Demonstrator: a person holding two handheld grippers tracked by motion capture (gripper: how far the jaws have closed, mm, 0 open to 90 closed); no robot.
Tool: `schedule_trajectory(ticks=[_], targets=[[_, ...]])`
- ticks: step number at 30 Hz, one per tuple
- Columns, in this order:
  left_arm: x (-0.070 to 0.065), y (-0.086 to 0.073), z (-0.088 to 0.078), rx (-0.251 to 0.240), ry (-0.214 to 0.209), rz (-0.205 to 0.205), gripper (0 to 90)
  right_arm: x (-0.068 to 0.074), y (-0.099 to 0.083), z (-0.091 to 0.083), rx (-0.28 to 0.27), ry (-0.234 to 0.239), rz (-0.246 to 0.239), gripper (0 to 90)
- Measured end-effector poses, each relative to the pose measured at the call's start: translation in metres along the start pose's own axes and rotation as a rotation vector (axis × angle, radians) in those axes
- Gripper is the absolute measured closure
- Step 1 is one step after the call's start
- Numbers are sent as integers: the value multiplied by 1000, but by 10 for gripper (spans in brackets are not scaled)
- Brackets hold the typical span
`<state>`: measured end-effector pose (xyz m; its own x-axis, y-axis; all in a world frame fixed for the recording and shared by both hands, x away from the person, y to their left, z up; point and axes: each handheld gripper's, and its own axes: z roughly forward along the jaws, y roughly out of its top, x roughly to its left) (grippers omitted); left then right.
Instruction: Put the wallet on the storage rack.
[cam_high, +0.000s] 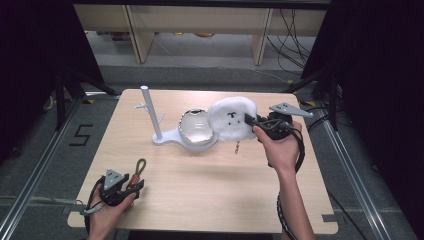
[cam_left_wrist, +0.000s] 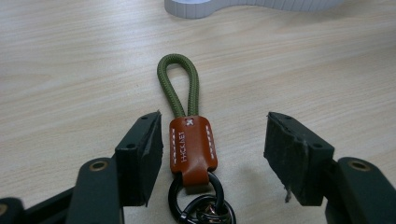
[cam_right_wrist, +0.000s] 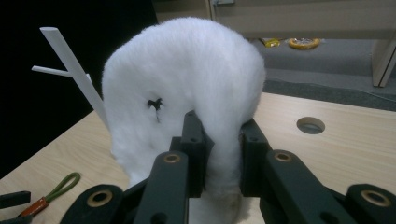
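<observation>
A key strap (cam_left_wrist: 189, 140) with an olive cord loop, an orange leather tab and a black ring lies flat on the table between the jaws of my left gripper (cam_left_wrist: 215, 128), which stand open and apart from it. In the high view that left gripper (cam_high: 134, 184) rests near the front left edge with the key strap (cam_high: 138, 170) at its tips. My right gripper (cam_right_wrist: 222, 154) is shut on a white fluffy plush (cam_right_wrist: 187, 79) with small black face marks. In the high view the right gripper (cam_high: 249, 120) holds the plush (cam_high: 230, 119) lifted beside the shiny silver bowl (cam_high: 195, 127).
A white stand (cam_high: 150, 112) with a branched upright post has a round base under the bowl, at the table's middle. Its post (cam_right_wrist: 70, 60) rises left of the plush. A round hole (cam_right_wrist: 310, 125) sits in the tabletop. Shelving legs and cables lie beyond the far edge.
</observation>
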<state>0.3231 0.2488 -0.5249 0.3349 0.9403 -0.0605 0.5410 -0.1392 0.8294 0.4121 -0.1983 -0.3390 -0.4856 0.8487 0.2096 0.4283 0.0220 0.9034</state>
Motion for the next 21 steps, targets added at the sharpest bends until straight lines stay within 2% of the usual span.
schedule_trajectory(ticks=[1,3,6,7,8,10,11,15,16,17,18,21], targets=[[0,0,0,1,0,3,365,0,1,1,-12,5,-10,774],[0,0,0,2,-1,7,366,2,2,2,-13,5,11,774],[-1,0,0,0,2,-2,365,2,4,6,-17,6,-2,774],[0,0,0,1,3,-2,365,3,4,6,-15,6,11,774],[-1,0,0,1,3,-2,365,2,4,9,-18,8,-9,774],[-1,0,0,3,-1,-1,365,3,5,10,-15,3,-7,774],[-1,0,0,5,2,4,365,5,6,11,-17,9,14,774],[-1,0,0,1,3,-4,365,7,8,17,-15,18,17,774],[-1,0,0,1,4,-5,364,7,9,19,-25,12,-14,774],[-1,0,0,1,4,-5,365,8,10,20,-17,28,3,774],[0,0,0,2,3,1,365,10,11,21,-13,22,9,774],[0,0,0,3,-2,5,365,11,13,25,-18,29,-3,774]])
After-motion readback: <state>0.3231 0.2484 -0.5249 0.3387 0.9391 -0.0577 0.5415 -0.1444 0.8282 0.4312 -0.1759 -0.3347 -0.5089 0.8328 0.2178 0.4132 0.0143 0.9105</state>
